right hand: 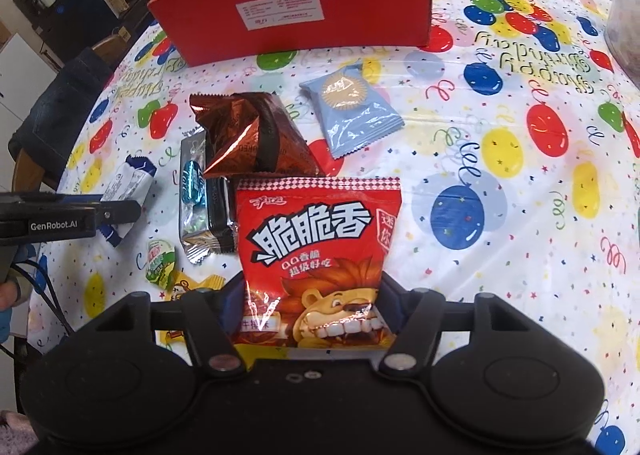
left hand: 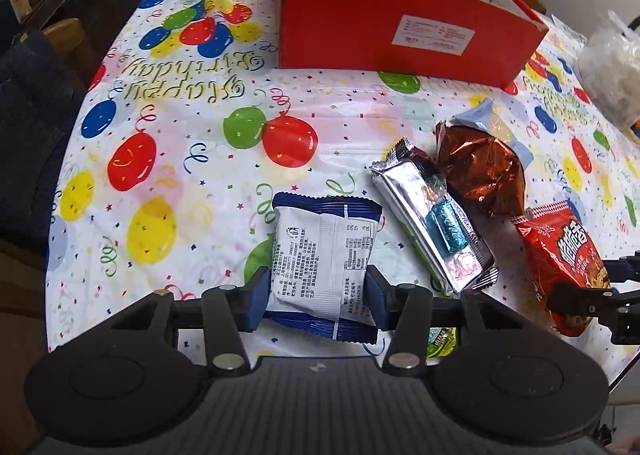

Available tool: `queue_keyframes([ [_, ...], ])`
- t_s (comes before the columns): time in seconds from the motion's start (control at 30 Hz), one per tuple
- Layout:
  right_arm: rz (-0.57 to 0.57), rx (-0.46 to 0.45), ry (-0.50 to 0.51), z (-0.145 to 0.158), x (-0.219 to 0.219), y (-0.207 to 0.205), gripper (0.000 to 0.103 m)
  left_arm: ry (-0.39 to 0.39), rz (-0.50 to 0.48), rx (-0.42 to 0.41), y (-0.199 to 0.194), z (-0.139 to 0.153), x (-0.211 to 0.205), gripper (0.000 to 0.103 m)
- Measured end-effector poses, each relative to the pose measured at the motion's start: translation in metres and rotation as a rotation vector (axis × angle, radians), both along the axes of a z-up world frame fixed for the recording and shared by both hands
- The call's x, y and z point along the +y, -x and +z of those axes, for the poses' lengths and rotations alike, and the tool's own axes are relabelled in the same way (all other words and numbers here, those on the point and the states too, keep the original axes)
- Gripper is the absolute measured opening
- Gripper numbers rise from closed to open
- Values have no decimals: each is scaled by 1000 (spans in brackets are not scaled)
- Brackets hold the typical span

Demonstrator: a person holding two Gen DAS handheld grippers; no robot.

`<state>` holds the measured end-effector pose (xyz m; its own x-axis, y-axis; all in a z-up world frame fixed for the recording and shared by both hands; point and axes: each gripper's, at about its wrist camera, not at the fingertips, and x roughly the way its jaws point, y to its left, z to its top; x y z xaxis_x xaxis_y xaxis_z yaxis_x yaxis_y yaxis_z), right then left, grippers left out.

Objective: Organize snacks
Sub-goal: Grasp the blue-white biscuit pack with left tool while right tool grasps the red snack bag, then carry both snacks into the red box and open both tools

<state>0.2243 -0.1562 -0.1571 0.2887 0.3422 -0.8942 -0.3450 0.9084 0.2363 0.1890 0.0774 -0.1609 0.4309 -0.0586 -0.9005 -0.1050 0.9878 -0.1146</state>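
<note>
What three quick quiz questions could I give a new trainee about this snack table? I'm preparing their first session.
1. True or false: the left gripper is closed on the blue-and-white packet.
2. What does the right gripper hold? A) the red lion bag B) the light blue packet C) the brown foil packet
3. Fill in: the small teal candy lies on the ______ packet.

Key: 1 true. 2 A. 3 silver. The red box stands open beyond the snacks.
</note>
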Motion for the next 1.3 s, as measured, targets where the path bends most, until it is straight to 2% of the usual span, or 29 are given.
queue_keyframes([
  [0.2, -6, -28, -23, 17, -7, 4, 65, 25, 25, -22, 7, 16, -1, 49],
  [0.67, -4, -171, -74, 66, -15, -9, 65, 27, 16, -124, 6, 66, -17, 49],
  [1.0, 22, -269, -98, 101, -8, -42, 65, 23, 24, -199, -18, 101, -18, 49],
  [1.3, 43, -334, -102, 124, 1, -85, 65, -15, 23, -263, -58, 130, -17, 49],
])
